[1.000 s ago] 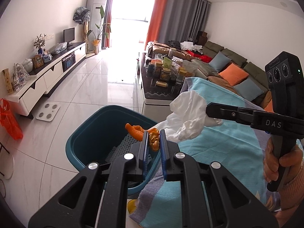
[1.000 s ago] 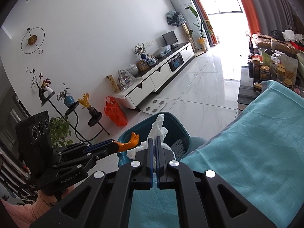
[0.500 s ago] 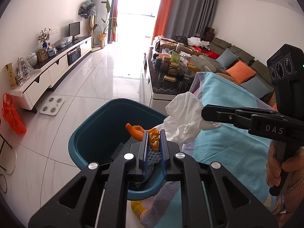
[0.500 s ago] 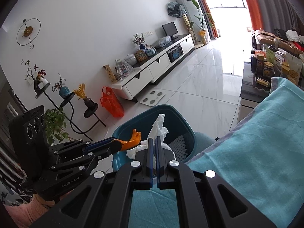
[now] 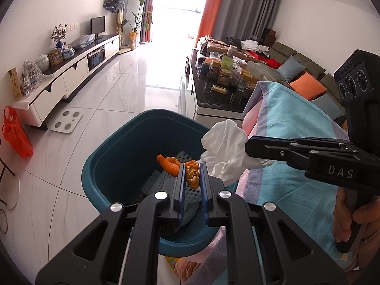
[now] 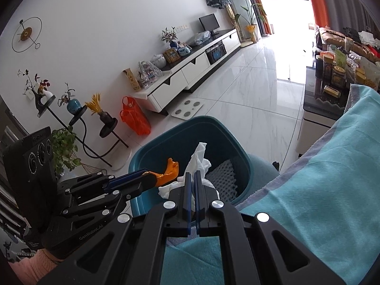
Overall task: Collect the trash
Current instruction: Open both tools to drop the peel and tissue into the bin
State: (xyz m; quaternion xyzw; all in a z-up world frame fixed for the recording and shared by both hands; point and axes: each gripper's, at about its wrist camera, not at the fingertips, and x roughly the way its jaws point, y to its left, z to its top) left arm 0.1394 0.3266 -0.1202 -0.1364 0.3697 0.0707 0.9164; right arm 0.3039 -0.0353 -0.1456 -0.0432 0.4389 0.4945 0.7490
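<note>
Your left gripper [image 5: 192,174] is pinched on a piece of orange peel [image 5: 177,163], its fingers drawn in narrow with the peel wedged between the blue pads and its curled end sticking out ahead of the tips. In the right wrist view the same peel [image 6: 169,169] pokes from the left gripper [image 6: 152,177] over the near left part of the teal bin [image 6: 180,130]. Your right gripper [image 6: 192,178] has its fingers nearly together, clamped on a crumpled white tissue [image 6: 199,160] that stands up past the tips. Seen from the left wrist, that tissue [image 5: 223,147] hangs at the end of the right gripper [image 5: 248,146], over the bin's right rim.

Both pieces are held above the teal bin [image 5: 114,147], not resting in it. Inside the bin you can see white foam netting [image 5: 154,180] lying on the bottom, below the peel.

The bin stands on the white tile floor [image 5: 118,99], tight against the edge of the surface draped in a turquoise blanket [image 5: 292,128], which lies right of the bin. Left of the bin and beyond it the floor is open up to a white bathroom scale [image 5: 67,121] and an orange plastic bag [image 5: 16,133] by the TV cabinet [image 5: 71,71]. Beyond the bin on the right stands a dark coffee table [image 5: 213,99] crowded with jars.
</note>
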